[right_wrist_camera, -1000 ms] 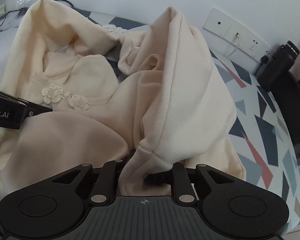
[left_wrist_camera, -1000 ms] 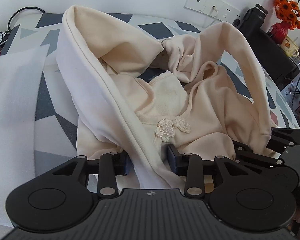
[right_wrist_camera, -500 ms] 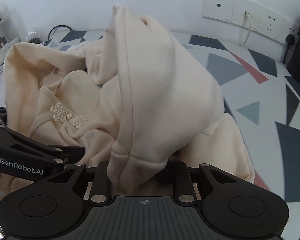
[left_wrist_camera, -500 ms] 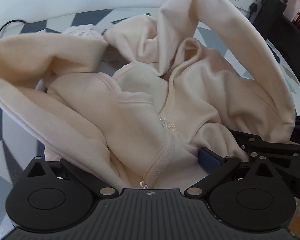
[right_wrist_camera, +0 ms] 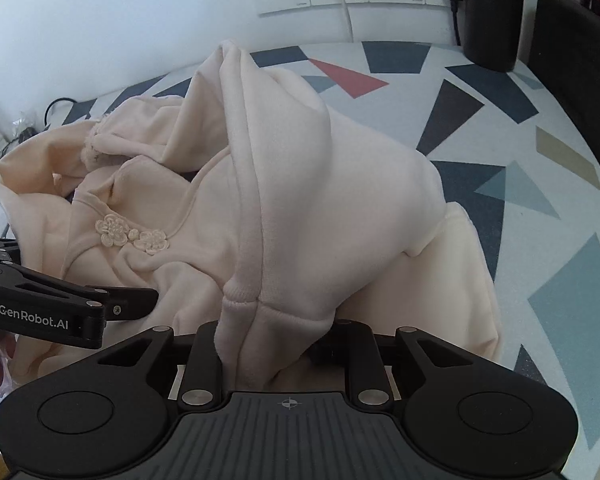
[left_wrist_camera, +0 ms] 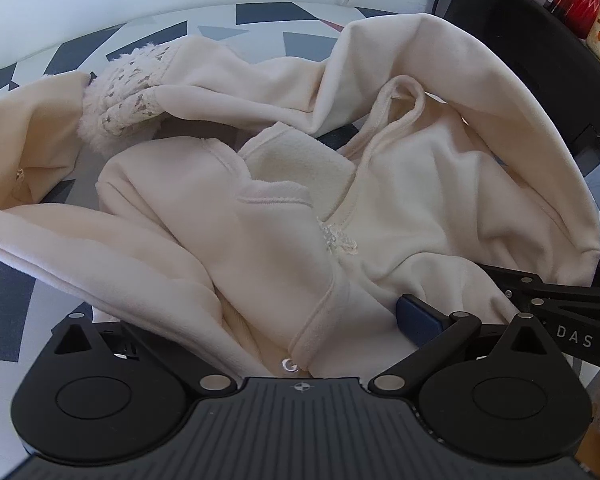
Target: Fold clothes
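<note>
Left wrist view shows the cream top point(left_wrist_camera: 412, 208) lying crumpled across the patterned tabletop point(left_wrist_camera: 4, 292), nowhere near a neat fold. At the left of the frame a sleeve bends back on itself, with a fuzzy lace cuff point(left_wrist_camera: 128, 92) at upper left. In the middle the collar gapes and a small flower fastening point(left_wrist_camera: 336, 240) sits on the front. The left gripper point(left_wrist_camera: 260, 320) stands with its fingers spread wide over the hem, clamping nothing, one blue pad point(left_wrist_camera: 416, 314) bare at lower right.

Right wrist view has the left gripper's black arm at lower left, the flower fastening left of centre, and the right gripper point(right_wrist_camera: 284, 344) in the middle, its fingers closed on a hemmed corner of the top that rises in a tall ridge.

Judged from this, folding has barely begun: sleeves and body need spreading flat first. Bare tabletop lies to the right, but its curved edge and a black chair back point(right_wrist_camera: 580, 60) at far right bound that room.
</note>
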Demonstrator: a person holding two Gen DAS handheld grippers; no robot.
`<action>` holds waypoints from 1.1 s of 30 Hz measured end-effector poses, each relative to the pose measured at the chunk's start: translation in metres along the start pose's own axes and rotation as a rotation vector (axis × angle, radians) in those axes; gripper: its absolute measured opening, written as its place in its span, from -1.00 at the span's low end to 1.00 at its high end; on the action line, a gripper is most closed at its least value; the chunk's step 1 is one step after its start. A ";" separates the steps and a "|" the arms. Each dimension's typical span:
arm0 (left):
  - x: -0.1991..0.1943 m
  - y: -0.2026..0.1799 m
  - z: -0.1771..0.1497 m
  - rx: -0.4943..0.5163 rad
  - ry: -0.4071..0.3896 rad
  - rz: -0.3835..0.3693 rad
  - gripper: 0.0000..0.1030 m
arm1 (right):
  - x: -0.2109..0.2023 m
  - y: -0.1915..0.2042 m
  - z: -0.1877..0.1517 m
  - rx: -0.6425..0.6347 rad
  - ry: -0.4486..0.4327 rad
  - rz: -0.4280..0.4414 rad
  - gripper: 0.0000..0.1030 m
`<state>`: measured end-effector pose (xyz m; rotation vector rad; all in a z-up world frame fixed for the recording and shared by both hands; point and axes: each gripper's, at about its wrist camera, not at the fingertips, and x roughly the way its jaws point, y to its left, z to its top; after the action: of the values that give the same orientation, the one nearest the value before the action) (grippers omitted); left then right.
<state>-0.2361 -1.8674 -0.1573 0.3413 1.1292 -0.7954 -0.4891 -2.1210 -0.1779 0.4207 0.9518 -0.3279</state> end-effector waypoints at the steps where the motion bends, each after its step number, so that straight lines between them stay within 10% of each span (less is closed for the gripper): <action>1: -0.002 0.001 0.000 -0.003 0.003 -0.012 1.00 | 0.002 0.004 0.001 -0.017 -0.001 -0.014 -0.59; 10: -0.027 0.054 -0.002 -0.176 -0.050 -0.170 1.00 | 0.011 0.027 0.004 -0.017 -0.008 -0.111 -0.47; 17: -0.024 0.090 0.002 -0.226 -0.054 -0.099 0.96 | 0.014 0.035 0.004 0.039 -0.011 -0.172 -0.40; 29: -0.026 0.086 -0.008 -0.138 -0.095 -0.171 -0.12 | 0.005 0.038 -0.006 0.161 0.021 -0.205 -0.39; 33: -0.027 0.084 -0.009 -0.090 -0.070 -0.203 -0.12 | -0.006 0.032 -0.018 0.234 0.035 -0.209 -0.34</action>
<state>-0.1873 -1.7935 -0.1482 0.1241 1.1412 -0.9244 -0.4904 -2.0845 -0.1758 0.5435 0.9981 -0.6275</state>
